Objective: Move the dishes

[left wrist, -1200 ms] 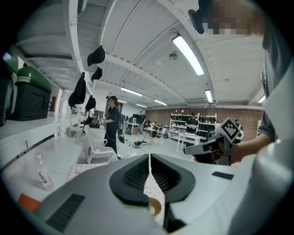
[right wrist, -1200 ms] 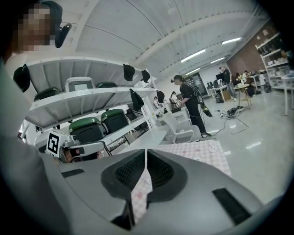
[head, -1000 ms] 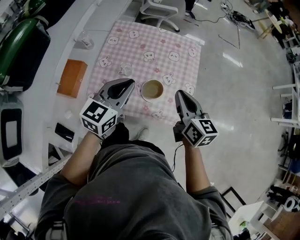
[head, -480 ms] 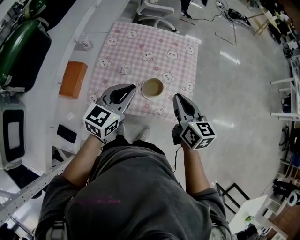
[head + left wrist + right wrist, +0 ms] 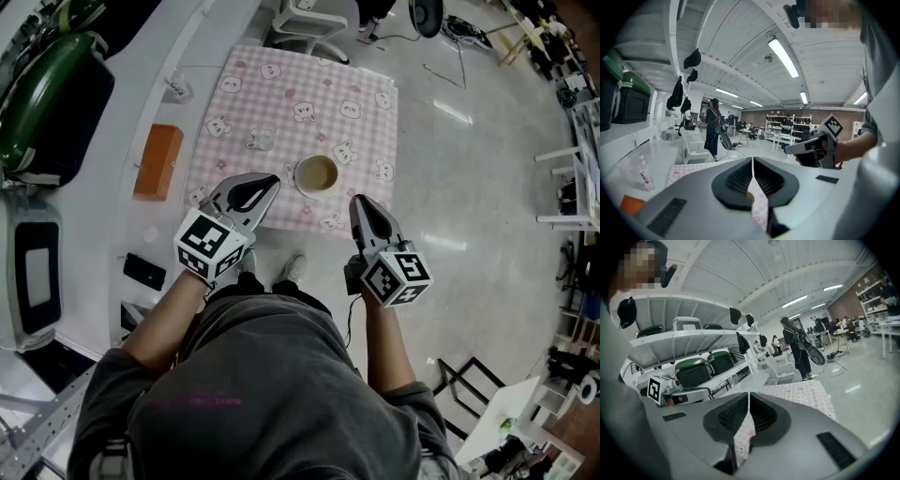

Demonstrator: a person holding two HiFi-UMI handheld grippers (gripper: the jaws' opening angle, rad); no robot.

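A round bowl (image 5: 316,174) with a tan inside sits near the front edge of the pink checked tablecloth (image 5: 309,84). A small clear glass (image 5: 264,141) stands behind it to the left. My left gripper (image 5: 274,180) is shut and empty, its tips just left of the bowl and apart from it. My right gripper (image 5: 359,202) is shut and empty too, right of the bowl past the cloth's front edge. In the left gripper view the jaws (image 5: 752,161) meet, and the right gripper (image 5: 815,145) shows beyond. In the right gripper view the jaws (image 5: 748,397) are closed over the cloth (image 5: 801,392).
An orange box (image 5: 157,160) and a clear bottle (image 5: 175,89) lie on the white counter left of the cloth. Green cases (image 5: 52,103) fill the shelf at far left. A dark phone (image 5: 143,271) lies near the counter's edge. A white chair (image 5: 309,19) stands beyond the table.
Both grippers have drawn back slightly toward my body, away from the bowl. The head view has shifted a little. Both stay shut.
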